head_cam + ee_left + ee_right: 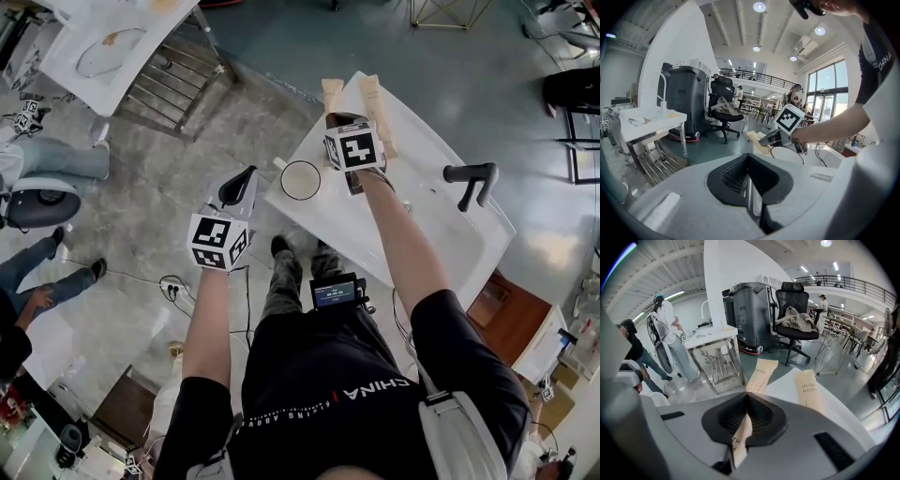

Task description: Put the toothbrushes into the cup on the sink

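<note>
The right gripper (341, 120) reached over the far end of the white sink (427, 220), its jaws pressed together on a tan paper toothbrush packet (332, 92). In the head view this held packet lay with its long axis running about 12 to 6 o'clock, its free end pointing to 12 past the sink's edge. In the right gripper view the right gripper (747, 397) had the same held packet (759, 373) passing between its dark pads, slanting from about 7 o'clock below the pads to 1 o'clock beyond them. A second toothbrush packet (373, 94) lay flat on the sink just beside it at its 3 o'clock side, apart from it, with its axis running roughly 11 to 5; in the right gripper view this second packet (806, 387) ran nearly 12 to 6. The white cup (300, 180) stood upright on the sink's near corner, at about 8 o'clock from the right gripper. A black faucet (472, 178) rose at the cup's 3 o'clock side, well apart. The left gripper (246, 174) hung off the sink at 8 o'clock from the cup, its jaws (747, 159) drawn together with nothing between them, pointing toward the cup (786, 154).
</note>
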{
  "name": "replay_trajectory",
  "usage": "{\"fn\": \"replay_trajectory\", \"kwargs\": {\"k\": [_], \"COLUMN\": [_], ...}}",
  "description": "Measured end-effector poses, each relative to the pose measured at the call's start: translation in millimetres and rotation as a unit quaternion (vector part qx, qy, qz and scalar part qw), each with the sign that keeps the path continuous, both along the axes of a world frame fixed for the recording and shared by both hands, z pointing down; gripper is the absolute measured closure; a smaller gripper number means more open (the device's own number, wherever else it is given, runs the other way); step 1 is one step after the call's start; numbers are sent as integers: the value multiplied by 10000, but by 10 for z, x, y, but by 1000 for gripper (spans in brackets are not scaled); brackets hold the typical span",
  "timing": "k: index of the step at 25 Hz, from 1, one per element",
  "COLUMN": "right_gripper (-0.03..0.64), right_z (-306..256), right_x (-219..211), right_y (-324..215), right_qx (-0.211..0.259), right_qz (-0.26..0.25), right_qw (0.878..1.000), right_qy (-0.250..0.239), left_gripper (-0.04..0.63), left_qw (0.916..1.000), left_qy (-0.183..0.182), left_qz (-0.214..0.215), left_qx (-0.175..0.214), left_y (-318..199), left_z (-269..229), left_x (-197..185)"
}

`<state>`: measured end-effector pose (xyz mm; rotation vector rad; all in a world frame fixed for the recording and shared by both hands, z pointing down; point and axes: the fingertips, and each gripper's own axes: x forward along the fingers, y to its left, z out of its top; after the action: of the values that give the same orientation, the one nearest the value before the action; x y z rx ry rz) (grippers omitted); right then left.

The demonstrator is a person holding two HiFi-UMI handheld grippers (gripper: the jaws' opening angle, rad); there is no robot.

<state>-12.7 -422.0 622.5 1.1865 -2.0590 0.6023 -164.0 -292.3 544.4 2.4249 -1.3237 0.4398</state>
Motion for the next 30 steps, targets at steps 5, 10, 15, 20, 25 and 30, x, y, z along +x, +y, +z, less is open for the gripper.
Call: {"fn": "replay_trajectory", "kwargs": {"k": [5, 10, 15, 20, 25, 30], "right_gripper": [606, 606, 606, 606, 606, 606], "right_z": [-186, -501, -948, -1432, -1847, -2046], "right_x": [-28, -96, -190, -305, -395, -406], "right_y": [-7, -27, 14, 174, 482, 751], "right_qx": [202, 544, 998, 1447, 1840, 2017], "right_qz": [-54, -249, -552, -1011, -1400, -1593], "right_qw": [9997, 9977, 9923, 9821, 9685, 9601], "right_qy": [-133, -305, -476, -658, -928, -1101], "left_gripper": [586, 586, 586, 586, 586, 586], "left_qw": [10000, 9999, 9995, 9989, 9981, 9979], "left_qy": [-2, -11, -61, -32, 17, 63], "left_qz": [-3, 31, 33, -68, -156, -181], "left_qx": [39, 147, 305, 467, 593, 622], "left_y": [-8, -47, -61, -35, 81, 236], "left_z": [-46, -147, -332, -523, -664, -710], "left_x": [-1, 21, 35, 71, 117, 209]}}
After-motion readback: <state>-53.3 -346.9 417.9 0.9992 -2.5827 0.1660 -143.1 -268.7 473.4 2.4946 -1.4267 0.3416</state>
